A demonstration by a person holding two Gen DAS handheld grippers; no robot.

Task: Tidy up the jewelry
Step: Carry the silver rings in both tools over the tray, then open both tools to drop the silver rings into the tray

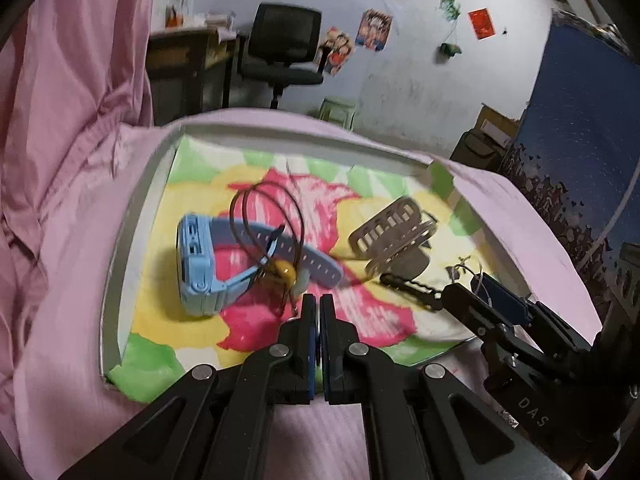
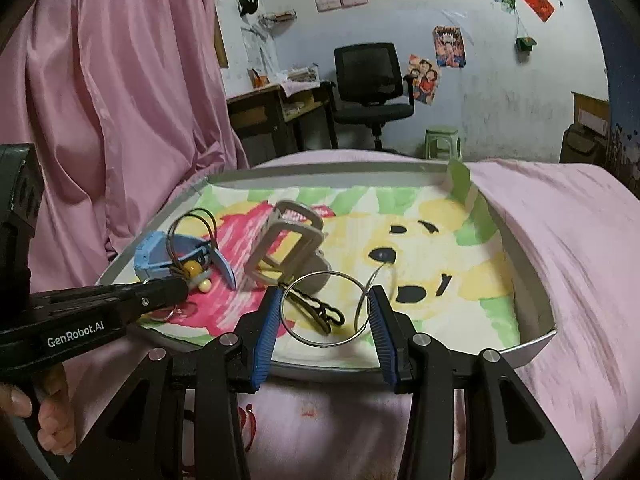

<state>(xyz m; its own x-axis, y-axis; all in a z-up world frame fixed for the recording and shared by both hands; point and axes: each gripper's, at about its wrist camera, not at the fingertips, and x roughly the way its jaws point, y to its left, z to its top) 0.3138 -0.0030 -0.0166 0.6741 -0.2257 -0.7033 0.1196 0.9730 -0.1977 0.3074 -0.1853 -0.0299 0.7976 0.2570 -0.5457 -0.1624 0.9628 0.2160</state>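
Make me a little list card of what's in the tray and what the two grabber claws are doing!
tray: grey tray lined with a cartoon bear cloth, on a pink bedcover
blue watch: lies at the tray's left
brown cord with yellow bead: loops over the watch
beige hair claw: middle of tray
black hair clip: beside the claw
left gripper: shut, near the bead
right gripper: open, a silver ring between its fingers
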